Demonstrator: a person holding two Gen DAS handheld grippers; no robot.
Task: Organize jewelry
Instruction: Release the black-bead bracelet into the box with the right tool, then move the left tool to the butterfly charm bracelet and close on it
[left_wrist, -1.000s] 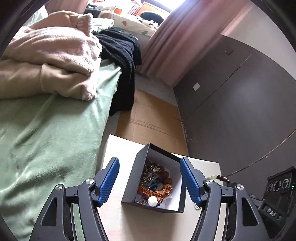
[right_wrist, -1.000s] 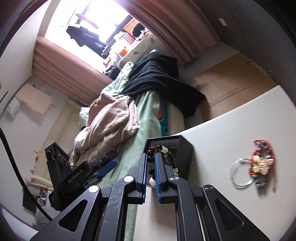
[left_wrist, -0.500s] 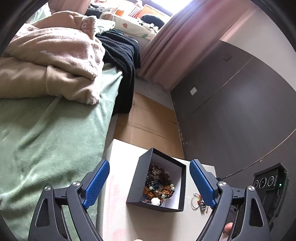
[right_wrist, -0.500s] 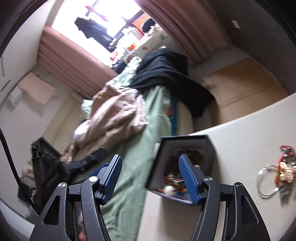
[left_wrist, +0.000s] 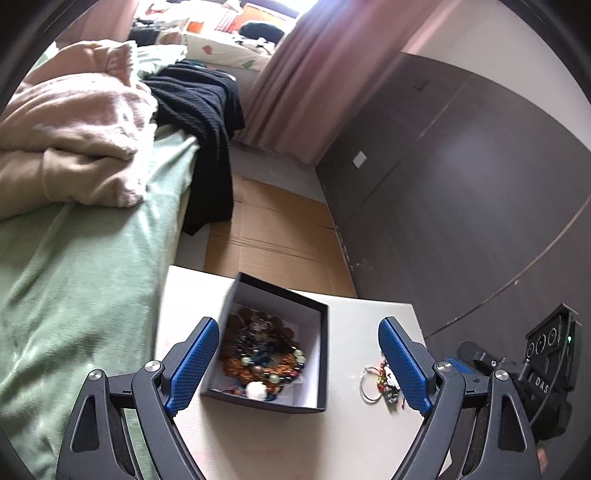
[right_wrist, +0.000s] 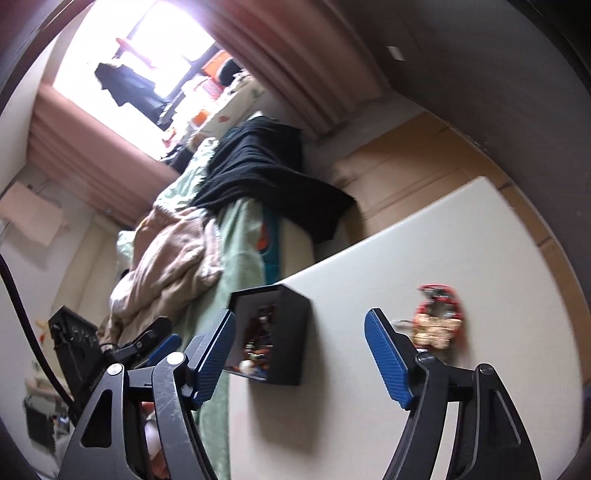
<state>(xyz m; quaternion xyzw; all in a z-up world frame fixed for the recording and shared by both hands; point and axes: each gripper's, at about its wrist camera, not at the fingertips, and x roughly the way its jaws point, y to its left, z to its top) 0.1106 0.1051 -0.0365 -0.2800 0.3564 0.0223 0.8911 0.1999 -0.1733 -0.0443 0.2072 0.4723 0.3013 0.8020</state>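
Note:
A black open box (left_wrist: 273, 339) with a white inside stands on the white table (left_wrist: 280, 443). It holds several bead bracelets (left_wrist: 264, 360). It also shows in the right wrist view (right_wrist: 275, 334). A red and gold charm with a metal ring (left_wrist: 384, 380) lies on the table right of the box, and shows in the right wrist view (right_wrist: 437, 319). My left gripper (left_wrist: 295, 365) is open and empty, above the box. My right gripper (right_wrist: 301, 354) is open and empty, above the table between box and charm.
A bed with a green sheet (left_wrist: 74, 266), a pink blanket (left_wrist: 70, 140) and a black knit garment (left_wrist: 199, 110) runs along the table's left. Cardboard (left_wrist: 273, 236) covers the floor beyond. A dark wardrobe wall (left_wrist: 461, 206) stands on the right.
My right gripper was shut on a bead bracelet over the box; it has opened, the bracelet now lies in the box, and the gripper has shifted right. My left gripper has pulled back and opened wider.

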